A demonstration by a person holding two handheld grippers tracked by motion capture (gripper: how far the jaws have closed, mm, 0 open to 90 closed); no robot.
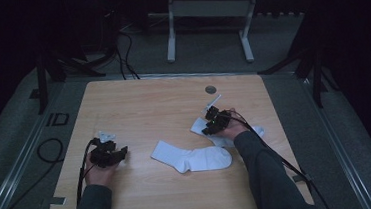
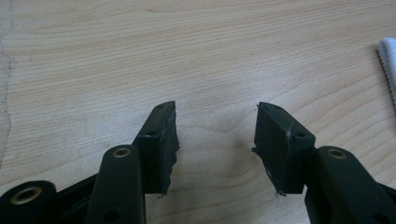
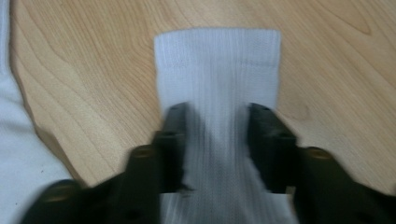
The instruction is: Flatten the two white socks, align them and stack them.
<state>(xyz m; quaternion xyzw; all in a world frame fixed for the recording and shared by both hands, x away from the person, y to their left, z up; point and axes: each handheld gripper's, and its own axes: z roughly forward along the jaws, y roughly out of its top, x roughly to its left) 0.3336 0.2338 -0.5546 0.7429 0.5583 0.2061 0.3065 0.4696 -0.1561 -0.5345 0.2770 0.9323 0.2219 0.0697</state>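
Two white socks lie on the wooden table (image 1: 138,103). One sock (image 1: 193,159) lies flat in the middle, between my hands. The other sock (image 1: 257,129) lies at the right, partly under my right hand. My right gripper (image 1: 205,129) is down on this sock's cuff end (image 3: 217,60). Its jaws stand apart with the ribbed fabric between them (image 3: 217,116), though the picture is blurred there. My left gripper (image 1: 119,151) rests at the left with its jaws open over bare wood (image 2: 215,121). A sock's edge (image 2: 388,60) shows at the right of the left gripper view.
A small grey round cap (image 1: 210,89) sits in the table top near the far edge. Cables (image 1: 51,150) lie on the floor at the left. A white table frame (image 1: 207,17) stands beyond the table. The middle sock (image 3: 18,154) lies left of my right gripper.
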